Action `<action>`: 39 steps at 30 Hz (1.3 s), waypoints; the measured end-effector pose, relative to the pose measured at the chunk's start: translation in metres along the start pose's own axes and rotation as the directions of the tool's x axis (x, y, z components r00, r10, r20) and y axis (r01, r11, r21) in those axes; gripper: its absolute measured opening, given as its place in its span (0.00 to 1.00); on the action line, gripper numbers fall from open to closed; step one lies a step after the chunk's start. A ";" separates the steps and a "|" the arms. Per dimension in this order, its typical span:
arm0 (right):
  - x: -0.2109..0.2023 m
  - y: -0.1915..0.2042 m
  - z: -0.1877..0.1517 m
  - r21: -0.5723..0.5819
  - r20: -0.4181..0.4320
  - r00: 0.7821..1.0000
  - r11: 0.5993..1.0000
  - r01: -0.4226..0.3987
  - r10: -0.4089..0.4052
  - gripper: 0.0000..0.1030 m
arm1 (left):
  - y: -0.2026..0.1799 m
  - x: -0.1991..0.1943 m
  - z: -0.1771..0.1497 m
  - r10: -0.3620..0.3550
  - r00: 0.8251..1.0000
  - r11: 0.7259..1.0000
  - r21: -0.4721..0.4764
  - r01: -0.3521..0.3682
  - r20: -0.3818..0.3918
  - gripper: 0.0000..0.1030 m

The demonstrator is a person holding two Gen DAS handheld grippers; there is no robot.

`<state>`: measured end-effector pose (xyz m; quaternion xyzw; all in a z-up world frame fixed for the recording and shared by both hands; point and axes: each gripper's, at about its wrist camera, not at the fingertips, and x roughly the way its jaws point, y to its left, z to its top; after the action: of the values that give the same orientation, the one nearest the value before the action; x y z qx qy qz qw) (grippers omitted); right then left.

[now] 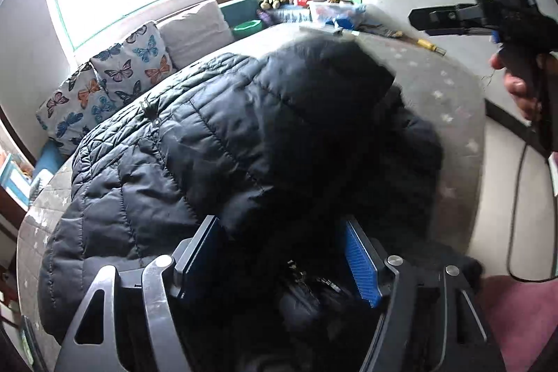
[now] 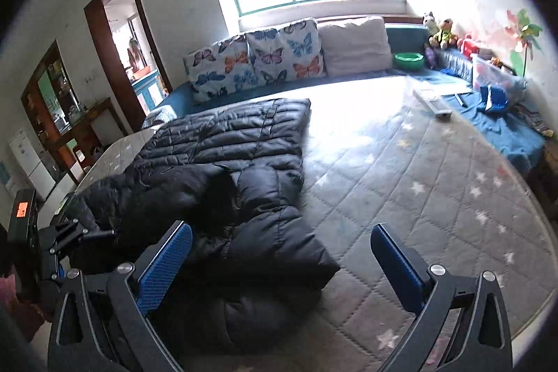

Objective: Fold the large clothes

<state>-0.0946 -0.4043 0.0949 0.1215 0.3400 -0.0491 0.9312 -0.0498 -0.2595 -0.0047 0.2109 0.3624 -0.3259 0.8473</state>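
Lying on the bed (image 2: 401,162), the black coat (image 2: 226,156) is pinched by the left tool (image 1: 282,253); the right tool (image 2: 279,253) is spread wide above the bed's near edge.

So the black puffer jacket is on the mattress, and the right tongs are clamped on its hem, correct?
Not quite. The black puffer jacket does lie on the mattress, but the right tongs are open and hold nothing, as the right wrist view shows. The left tongs have jacket fabric between their fingers.
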 end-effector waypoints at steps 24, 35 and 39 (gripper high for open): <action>0.130 0.128 0.023 -0.318 -0.290 0.933 0.898 -0.303 0.212 1.00 | 0.260 -0.027 -0.042 0.044 0.996 0.849 -0.523 -0.080 -0.081 0.88; 0.155 0.101 -0.017 -0.327 -0.386 0.910 0.900 -0.289 0.152 1.00 | 0.234 0.004 -0.102 0.109 0.993 0.834 -0.540 -0.112 -0.038 1.00; 0.144 0.102 -0.018 -0.357 -0.373 0.919 0.894 -0.270 0.129 1.00 | 0.233 0.003 -0.102 0.124 0.991 0.835 -0.534 -0.132 -0.052 1.00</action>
<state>0.0226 -0.3022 0.0085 -0.0308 0.4838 0.1407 0.8632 0.0671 -0.0372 -0.0452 -0.0078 0.4304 -0.1526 0.8896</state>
